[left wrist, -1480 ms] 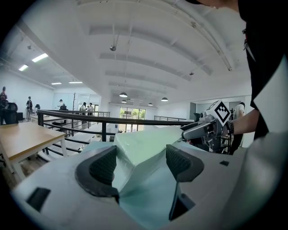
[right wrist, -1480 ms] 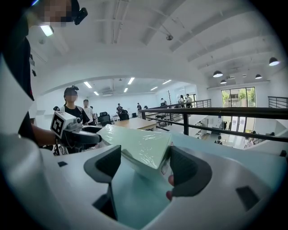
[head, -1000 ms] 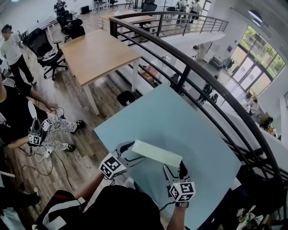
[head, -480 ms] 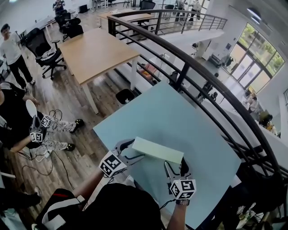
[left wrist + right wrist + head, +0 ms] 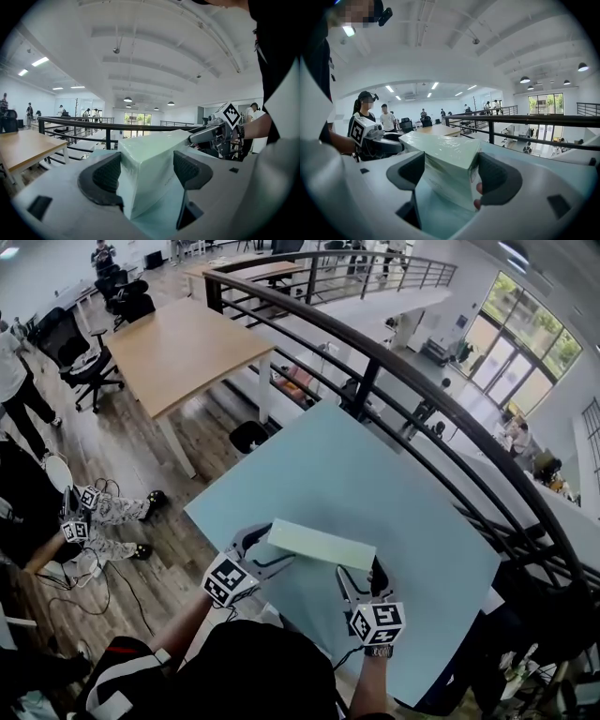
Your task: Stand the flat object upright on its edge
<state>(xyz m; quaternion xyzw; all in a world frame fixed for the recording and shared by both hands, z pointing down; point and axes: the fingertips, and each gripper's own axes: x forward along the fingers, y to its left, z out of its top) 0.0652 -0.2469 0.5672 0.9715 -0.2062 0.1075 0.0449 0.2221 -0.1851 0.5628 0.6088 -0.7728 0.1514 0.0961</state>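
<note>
Box (image 5: 322, 544): pale green, flat, held at both ends over blue table (image 5: 375, 474), nr its front edge.
L gripper (image 5: 265, 547): jaws clamped on Box's left end.
R gripper (image 5: 360, 575): jaws clamped on right end.

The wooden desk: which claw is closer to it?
Left. The left claw grips the green box at its end toward the wooden desk; the right claw grips the other end, farther away.

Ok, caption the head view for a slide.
Left tool and right tool grip opposite ends of a green box over the table.
</note>
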